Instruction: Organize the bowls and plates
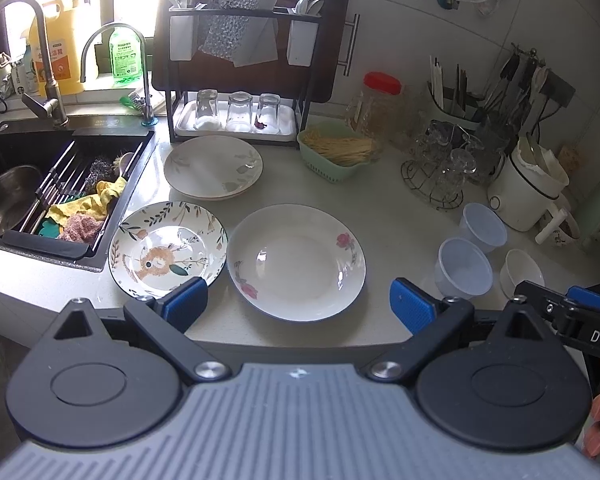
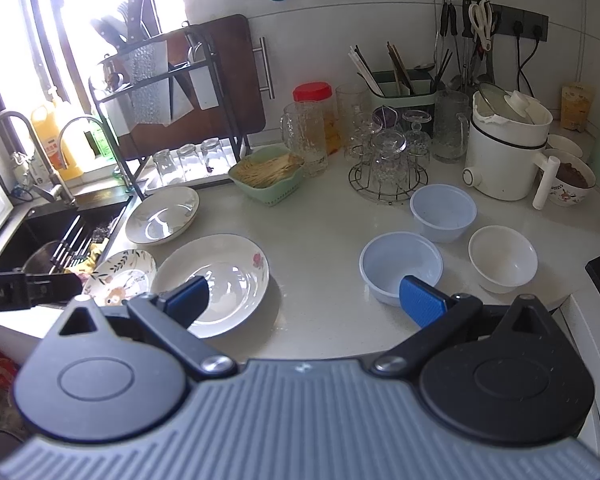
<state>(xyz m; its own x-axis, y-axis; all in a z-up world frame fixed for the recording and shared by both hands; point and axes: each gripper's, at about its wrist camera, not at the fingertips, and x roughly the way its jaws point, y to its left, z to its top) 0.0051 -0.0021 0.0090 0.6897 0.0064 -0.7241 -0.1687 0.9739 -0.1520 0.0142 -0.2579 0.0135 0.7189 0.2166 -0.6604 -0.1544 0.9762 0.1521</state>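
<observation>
Left gripper (image 1: 298, 306): spread, empty, above rose plate (image 1: 296, 262).
Right gripper (image 2: 304, 300): spread, empty.
Risk: glazed plate slips from pads, chips leaf plate (image 1: 167, 252) touching it.

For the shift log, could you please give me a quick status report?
Left gripper and right gripper open, empty. Plates and bowls unstacked on the counter. Nothing in the way.

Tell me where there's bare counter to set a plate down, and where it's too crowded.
Free: the counter between the rose plate and the two plastic bowls, running back to the green basket. A narrow front strip lies below the rose plate. Crowded: the back right, with the glass rack and white pot, and the plates beside the sink.
</observation>
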